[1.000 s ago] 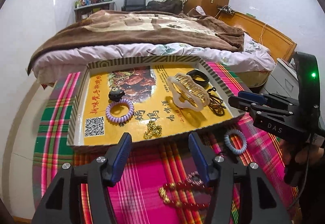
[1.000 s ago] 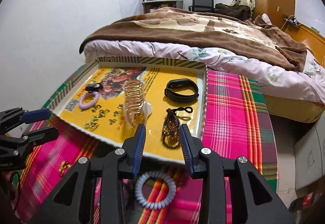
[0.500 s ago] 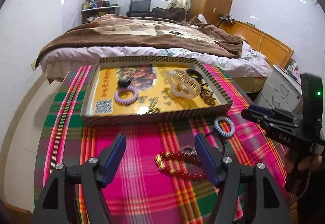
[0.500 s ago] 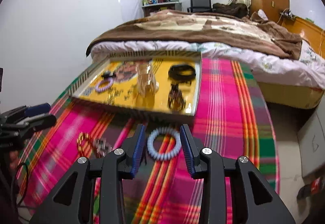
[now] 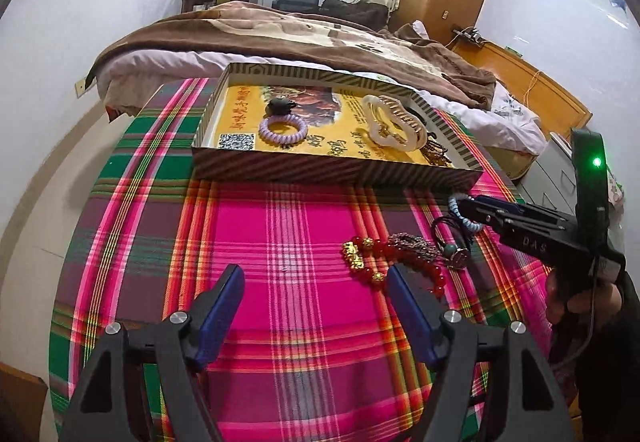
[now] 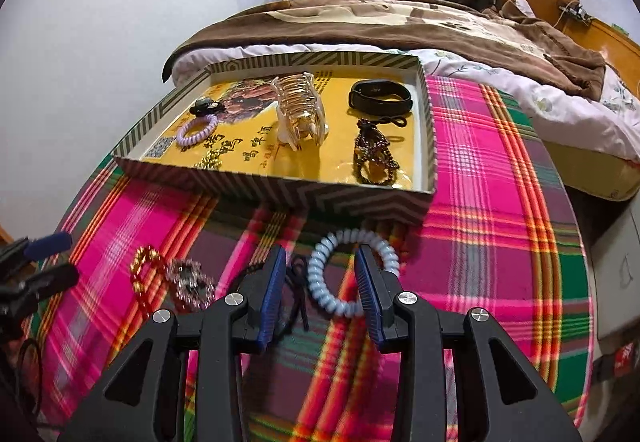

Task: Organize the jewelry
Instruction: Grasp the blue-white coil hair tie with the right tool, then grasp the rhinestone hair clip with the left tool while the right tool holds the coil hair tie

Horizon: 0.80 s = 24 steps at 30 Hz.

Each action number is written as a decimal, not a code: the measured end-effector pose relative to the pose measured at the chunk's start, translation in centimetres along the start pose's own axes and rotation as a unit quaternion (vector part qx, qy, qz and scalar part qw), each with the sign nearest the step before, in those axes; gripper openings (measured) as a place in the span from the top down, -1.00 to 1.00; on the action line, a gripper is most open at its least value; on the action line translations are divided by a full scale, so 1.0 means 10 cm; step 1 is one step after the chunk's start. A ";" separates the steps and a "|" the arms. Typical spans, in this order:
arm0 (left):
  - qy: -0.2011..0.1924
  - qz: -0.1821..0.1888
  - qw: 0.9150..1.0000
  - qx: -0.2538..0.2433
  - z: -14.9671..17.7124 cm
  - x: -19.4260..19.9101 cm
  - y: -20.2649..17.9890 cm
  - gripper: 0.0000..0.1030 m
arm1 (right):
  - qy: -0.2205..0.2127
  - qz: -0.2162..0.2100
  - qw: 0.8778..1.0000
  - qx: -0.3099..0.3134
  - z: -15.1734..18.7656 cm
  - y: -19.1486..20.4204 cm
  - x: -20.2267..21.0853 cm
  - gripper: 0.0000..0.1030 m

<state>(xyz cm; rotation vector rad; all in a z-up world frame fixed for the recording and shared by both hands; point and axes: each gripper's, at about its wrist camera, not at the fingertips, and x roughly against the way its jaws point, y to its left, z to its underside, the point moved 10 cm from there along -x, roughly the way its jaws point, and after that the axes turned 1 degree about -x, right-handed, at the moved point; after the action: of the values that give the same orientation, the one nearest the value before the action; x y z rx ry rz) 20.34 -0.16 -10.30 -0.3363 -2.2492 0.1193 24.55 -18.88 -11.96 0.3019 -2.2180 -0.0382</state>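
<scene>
A yellow-lined box tray holds a purple coil hair tie, a clear claw clip, a black band and dark beads. On the plaid cloth lie a pale blue coil hair tie, a red and gold bead bracelet, a silver chain and a black cord. My right gripper is open, its fingers astride the blue hair tie. My left gripper is open and empty, just left of the red bracelet.
The round table's plaid cloth spreads in front of the tray. A bed with a brown blanket stands behind the table. A grey drawer unit is at the right.
Both grippers have drawn back from the tray and lowered toward the cloth. My right gripper now straddles the blue hair tie. The red bracelet now lies by my left gripper's right finger.
</scene>
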 end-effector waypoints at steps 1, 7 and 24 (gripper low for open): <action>0.000 -0.001 1.000 0.000 0.00 0.00 0.01 -0.41 | 0.005 0.003 1.000 -0.004 0.00 0.00 -0.03 0.29; 0.002 -0.001 1.000 0.001 0.02 -0.02 0.03 -0.41 | 0.034 0.014 0.999 -0.027 0.01 -0.01 -0.19 0.32; 0.022 -0.002 1.000 0.004 -0.01 -0.16 0.03 -0.41 | -0.004 0.034 0.998 -0.049 0.01 -0.22 0.08 0.81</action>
<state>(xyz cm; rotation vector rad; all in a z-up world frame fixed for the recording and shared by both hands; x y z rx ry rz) 21.48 -0.35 -11.46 -0.3279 -2.2059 0.1183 24.46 -21.24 -11.67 0.1727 -2.2241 -0.1106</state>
